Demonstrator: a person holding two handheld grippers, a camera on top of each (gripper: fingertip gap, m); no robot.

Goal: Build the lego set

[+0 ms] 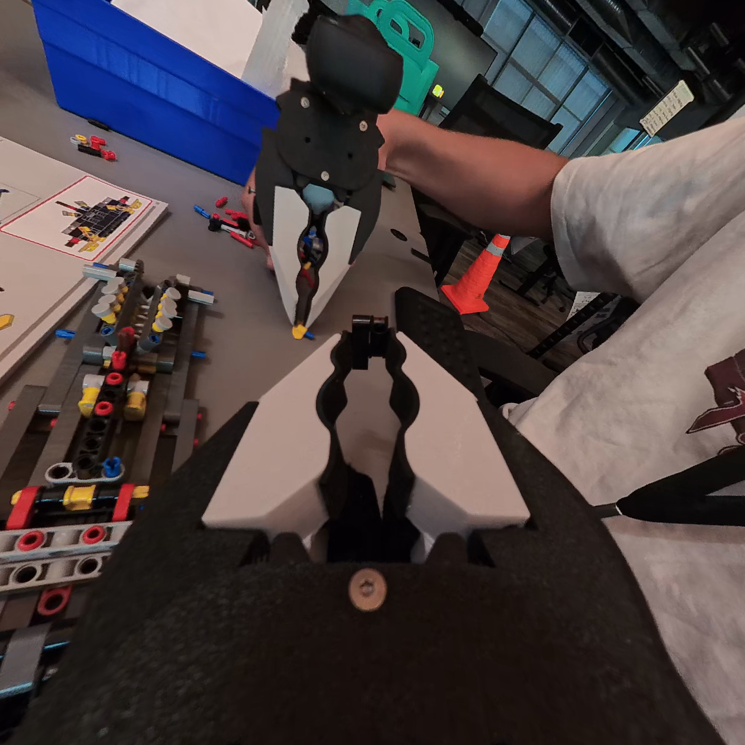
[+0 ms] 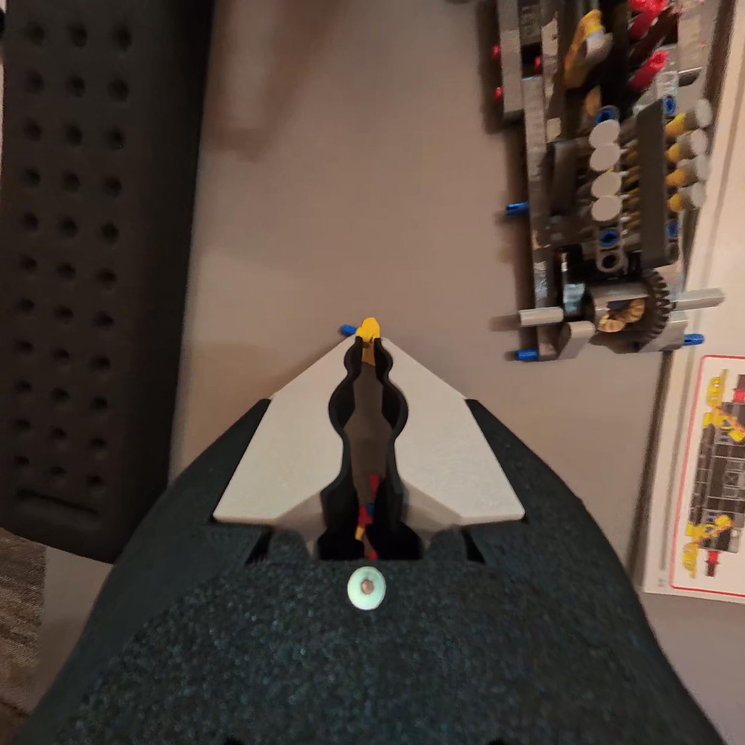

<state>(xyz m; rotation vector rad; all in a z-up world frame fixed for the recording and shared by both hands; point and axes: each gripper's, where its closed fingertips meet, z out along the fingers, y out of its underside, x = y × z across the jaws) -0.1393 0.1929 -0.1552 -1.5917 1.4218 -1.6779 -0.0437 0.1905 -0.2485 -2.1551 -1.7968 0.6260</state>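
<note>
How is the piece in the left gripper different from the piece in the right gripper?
The left gripper pinches a black piece; the right gripper pinches a yellow piece with a blue pin. The black piece is held up in the air; the yellow piece is down at the grey table. Both are small Lego parts clamped at the fingertips.

Lighting: soft, even indoor light; daylight at background windows [image 1: 564, 76]. Shadows: faint on grey table [image 2: 322, 201]. Blur: motion smear across right wrist view. Distortion: strong wide-angle bending at edges.
</note>
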